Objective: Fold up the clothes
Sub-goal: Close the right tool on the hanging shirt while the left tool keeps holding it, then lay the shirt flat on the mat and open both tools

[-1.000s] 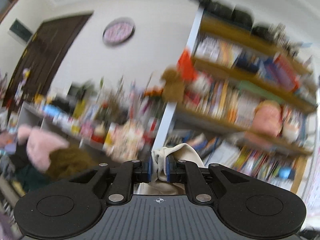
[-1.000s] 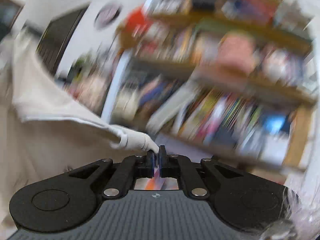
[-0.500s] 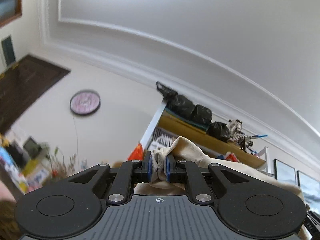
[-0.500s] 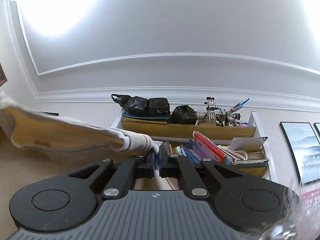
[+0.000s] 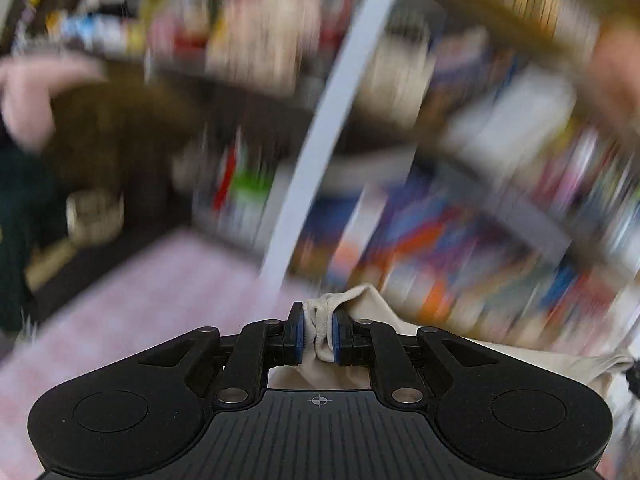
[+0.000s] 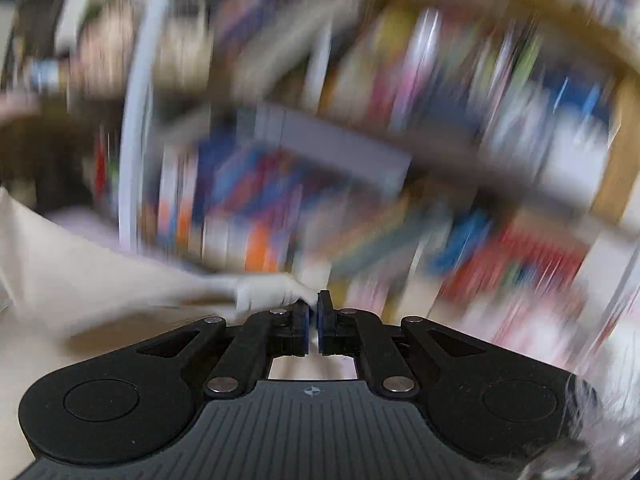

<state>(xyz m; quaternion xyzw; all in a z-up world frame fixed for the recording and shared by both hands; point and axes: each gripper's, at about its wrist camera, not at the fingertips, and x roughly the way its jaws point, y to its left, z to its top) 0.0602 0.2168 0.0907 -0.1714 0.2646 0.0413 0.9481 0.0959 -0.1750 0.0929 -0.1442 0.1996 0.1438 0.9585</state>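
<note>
Cream fabric garment (image 5: 360, 300) is gripped at two points, one by each hand-held tool. In the left wrist view, the left gripper (image 5: 318, 336), a black two-finger unit with blue pads (image 5: 298, 334), clamps a bunched ribbed edge of the garment; the pads stand narrowly apart with the folded cloth pressed between them. The rest of the cloth trails off to the right and below the tool body.

In the right wrist view, the right gripper (image 6: 314, 322) has its jaws almost fully together. A ribbed cuff or hem end of the same cream garment (image 6: 92, 276) meets the left pad at the fingertips, and the cloth stretches away from there to the left edge of the frame. A thin edge of the cloth appears pinched at the tips, though blur makes the contact hard to confirm.

Both views are heavily smeared. Behind the grippers stands a wooden bookshelf with a white upright post (image 5: 320, 140), filled with multicoloured books (image 6: 440, 200) whose details cannot be read. A pale pink patterned surface (image 5: 152, 292) lies below and left of the left gripper. A blurred pink and brown shape (image 5: 60, 116) sits at the left edge.
</note>
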